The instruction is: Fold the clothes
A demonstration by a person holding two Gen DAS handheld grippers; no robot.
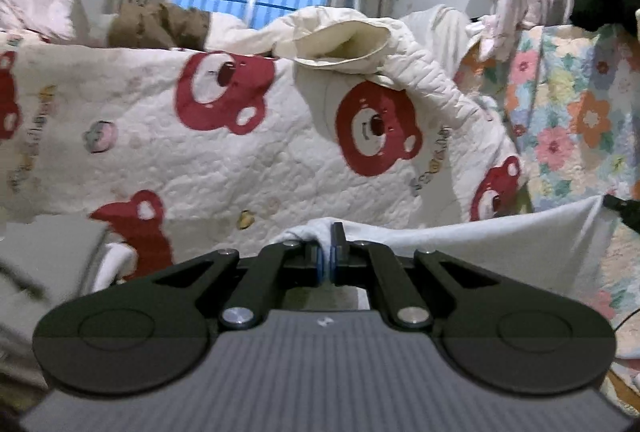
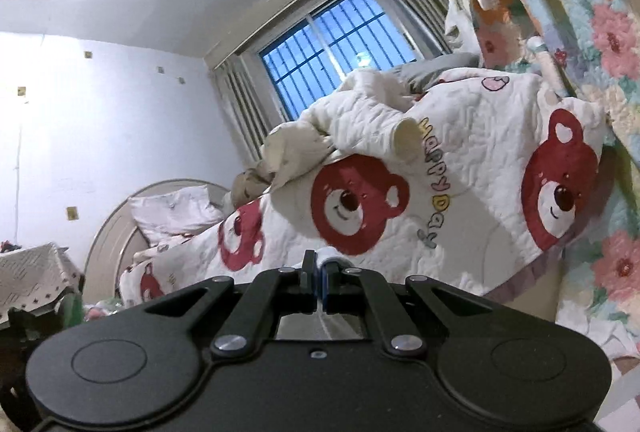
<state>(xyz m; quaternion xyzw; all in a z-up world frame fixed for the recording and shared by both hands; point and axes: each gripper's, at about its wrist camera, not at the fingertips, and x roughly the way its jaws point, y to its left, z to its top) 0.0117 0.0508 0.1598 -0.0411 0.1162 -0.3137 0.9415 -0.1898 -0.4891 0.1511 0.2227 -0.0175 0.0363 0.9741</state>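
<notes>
While the left gripper (image 1: 331,256) and right gripper (image 2: 319,280) each pinch a corner of the white soft cloth garment (image 1: 460,236) between closed fingers, it hangs stretched above the bear-print quilted bed (image 1: 240,160). No fold is visible yet; all folding remains, in my judgement.

In the right wrist view, the quilt (image 2: 460,192) on the bed carries the words "HAPPY Day" in coloured letters, between two red bear faces. In the left wrist view the same kind of lettering stands on the quilt (image 1: 240,160) beside a bear, but it is too blurred to read. No other text, number or brand is readable.
</notes>
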